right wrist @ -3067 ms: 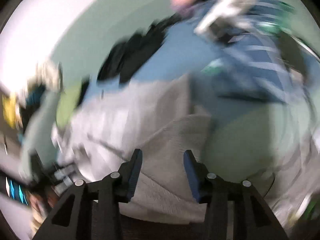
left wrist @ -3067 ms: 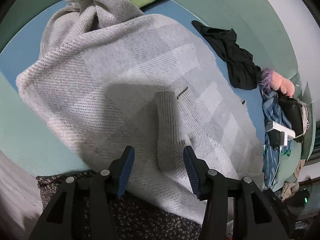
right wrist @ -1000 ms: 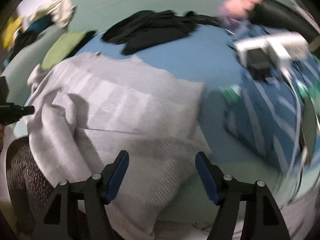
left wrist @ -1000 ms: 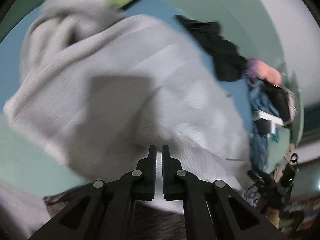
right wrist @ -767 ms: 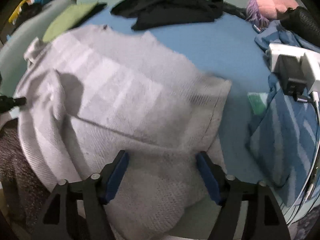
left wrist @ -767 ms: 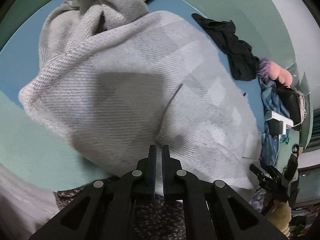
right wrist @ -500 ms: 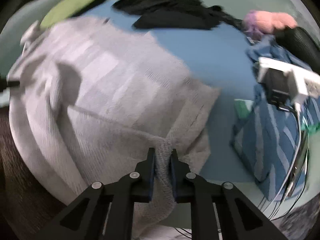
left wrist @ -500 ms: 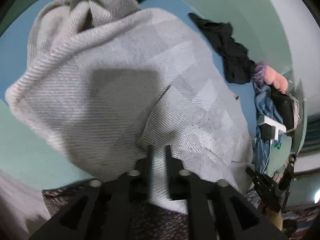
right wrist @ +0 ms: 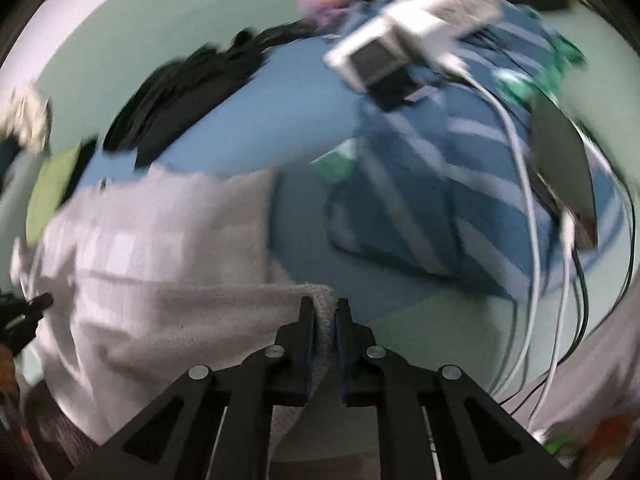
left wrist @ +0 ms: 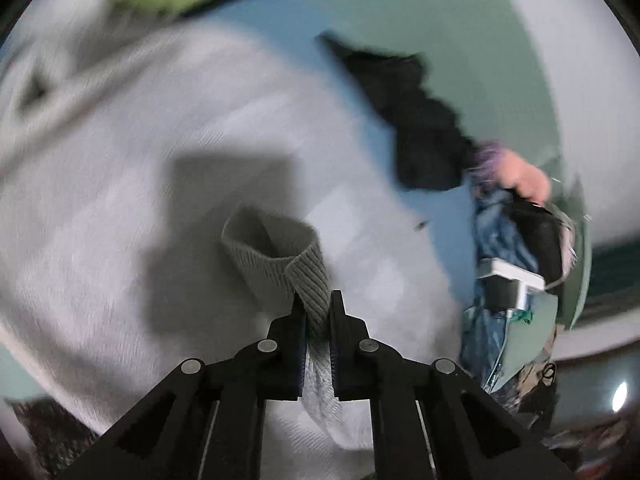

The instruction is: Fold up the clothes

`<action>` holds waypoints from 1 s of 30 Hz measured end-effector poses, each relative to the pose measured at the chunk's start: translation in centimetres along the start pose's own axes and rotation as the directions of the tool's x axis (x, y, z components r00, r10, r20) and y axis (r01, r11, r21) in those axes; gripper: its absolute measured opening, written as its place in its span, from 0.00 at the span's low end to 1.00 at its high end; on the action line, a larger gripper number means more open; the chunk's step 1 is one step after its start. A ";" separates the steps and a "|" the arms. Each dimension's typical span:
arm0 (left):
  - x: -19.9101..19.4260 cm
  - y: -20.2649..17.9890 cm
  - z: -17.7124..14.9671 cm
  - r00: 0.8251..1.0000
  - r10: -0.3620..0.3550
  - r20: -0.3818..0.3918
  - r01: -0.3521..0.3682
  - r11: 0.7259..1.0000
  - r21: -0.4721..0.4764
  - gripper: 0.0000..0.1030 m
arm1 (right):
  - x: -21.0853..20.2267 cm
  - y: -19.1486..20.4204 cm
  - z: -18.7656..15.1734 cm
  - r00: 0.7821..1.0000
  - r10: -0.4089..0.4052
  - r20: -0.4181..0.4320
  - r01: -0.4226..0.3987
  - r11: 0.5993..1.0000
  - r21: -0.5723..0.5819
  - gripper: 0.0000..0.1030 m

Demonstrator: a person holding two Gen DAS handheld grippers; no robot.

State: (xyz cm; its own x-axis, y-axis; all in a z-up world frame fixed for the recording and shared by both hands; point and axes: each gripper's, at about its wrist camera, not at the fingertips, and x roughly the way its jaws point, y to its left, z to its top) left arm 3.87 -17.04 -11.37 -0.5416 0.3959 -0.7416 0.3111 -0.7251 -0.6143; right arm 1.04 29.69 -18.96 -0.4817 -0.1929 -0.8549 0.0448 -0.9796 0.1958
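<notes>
Left wrist: my left gripper [left wrist: 318, 312] is closing on the ribbed cuff [left wrist: 298, 268] of the grey sweater [left wrist: 140, 200] — soft, limp knit spread on the bed.

Right wrist: my right gripper [right wrist: 325, 320] closes on its hem corner [right wrist: 320, 294] — thick edges should grip best.
</notes>
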 end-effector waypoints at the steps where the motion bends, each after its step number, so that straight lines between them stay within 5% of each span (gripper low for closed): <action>1: -0.5 -0.5 0.3 1.000 0.000 0.013 -0.001 1.000 0.023 0.09 | -0.3 -0.2 0.0 1.000 -0.003 0.017 0.002 1.000 0.018 0.10; 3: -1.3 -0.2 0.7 0.999 0.030 0.027 -0.031 0.999 0.040 0.09 | -1.1 -0.4 -0.2 0.998 -0.012 0.055 0.010 0.999 0.045 0.17; 5: -0.9 1.4 0.6 0.993 0.117 0.020 -0.118 0.992 0.039 0.09 | -3.5 0.5 -0.9 0.992 -0.031 0.122 0.032 1.000 -0.002 0.49; 8: 0.2 4.4 -1.0 0.970 0.239 -0.055 -0.236 0.970 0.048 0.09 | -7.7 2.3 -3.3 0.979 0.043 0.201 -0.010 0.987 -0.161 0.50; 10: 0.7 5.4 -2.2 0.951 0.290 -0.103 -0.285 0.957 0.058 0.11 | -8.5 3.2 -5.7 0.985 0.075 0.156 -0.033 0.966 -0.256 0.51; 11: 0.3 4.8 -2.3 0.944 0.317 -0.089 -0.310 0.947 0.078 0.16 | -8.1 3.5 -7.0 0.989 0.087 0.115 -0.050 0.955 -0.291 0.51; 14: -1.3 1.6 -2.7 0.919 0.394 0.001 -0.387 0.903 0.188 0.62 | -6.4 3.6 -10.3 0.997 0.079 0.009 -0.072 0.939 -0.337 0.50; 18: -2.3 -2.9 -3.8 0.947 0.316 0.049 -0.316 0.898 0.307 0.67 | -4.9 3.1 -12.2 0.995 0.097 -0.024 -0.100 0.942 -0.320 0.41; 20: -2.5 -4.1 -4.3 0.959 0.279 0.043 -0.276 0.896 0.347 0.67 | -4.8 2.7 -13.0 0.988 0.142 -0.062 -0.154 0.939 -0.306 0.10; 22: -1.4 -5.1 -4.9 0.963 0.269 0.021 -0.258 0.897 0.360 0.67 | -5.1 2.1 -13.8 0.974 0.198 -0.109 -0.221 0.935 -0.277 0.00; 27: 2.7 -6.9 -6.7 0.967 0.224 -0.120 -0.166 0.914 0.370 0.67 | -3.2 0.5 -18.6 0.927 0.252 -0.279 -0.301 0.942 -0.150 0.00; 30: 3.9 -9.2 -9.1 0.964 0.194 -0.184 -0.097 0.896 0.433 0.67 | -3.1 -1.1 -20.1 0.934 0.232 -0.273 -0.258 0.964 -0.064 0.05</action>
State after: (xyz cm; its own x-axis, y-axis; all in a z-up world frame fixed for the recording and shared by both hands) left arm 6.06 -3.69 -11.06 -0.3175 0.3449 -0.8833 -0.0062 -0.9323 -0.3617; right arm 20.11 30.22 -26.21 -0.2004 -0.4224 -0.8840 0.2230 -0.8982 0.3787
